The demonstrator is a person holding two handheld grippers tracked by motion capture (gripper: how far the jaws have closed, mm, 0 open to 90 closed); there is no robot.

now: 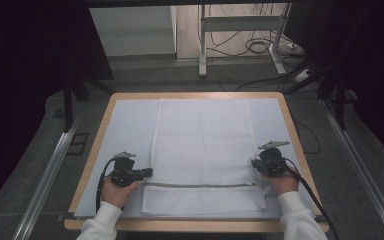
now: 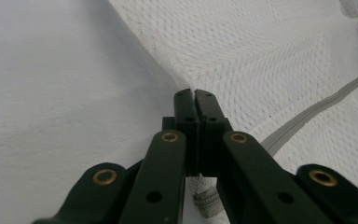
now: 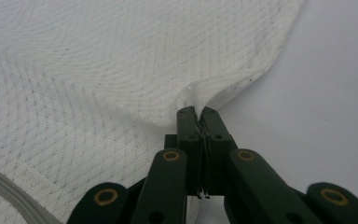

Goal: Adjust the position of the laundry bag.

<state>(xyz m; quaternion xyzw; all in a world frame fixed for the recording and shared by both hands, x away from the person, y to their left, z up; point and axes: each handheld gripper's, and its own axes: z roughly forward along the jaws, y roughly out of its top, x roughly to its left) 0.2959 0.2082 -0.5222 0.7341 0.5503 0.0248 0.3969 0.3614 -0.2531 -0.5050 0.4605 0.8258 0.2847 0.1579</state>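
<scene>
Both grippers' jaws pinched tight on the white mesh bag (image 1: 200, 150): left gripper (image 1: 147, 172) on its left edge, right gripper (image 1: 254, 163) on its right | bag flat mid-table, grey zipper (image 1: 200, 185) near | no readable writing | pale sheet (image 1: 125, 125) over wooden table (image 1: 190, 95), cables (image 1: 260, 47) on floor far back

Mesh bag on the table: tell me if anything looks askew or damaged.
Nothing looks damaged. The white mesh bag lies flat and square on the table, zipper running straight. Only the edges pucker where the left gripper and right gripper pinch them.
</scene>
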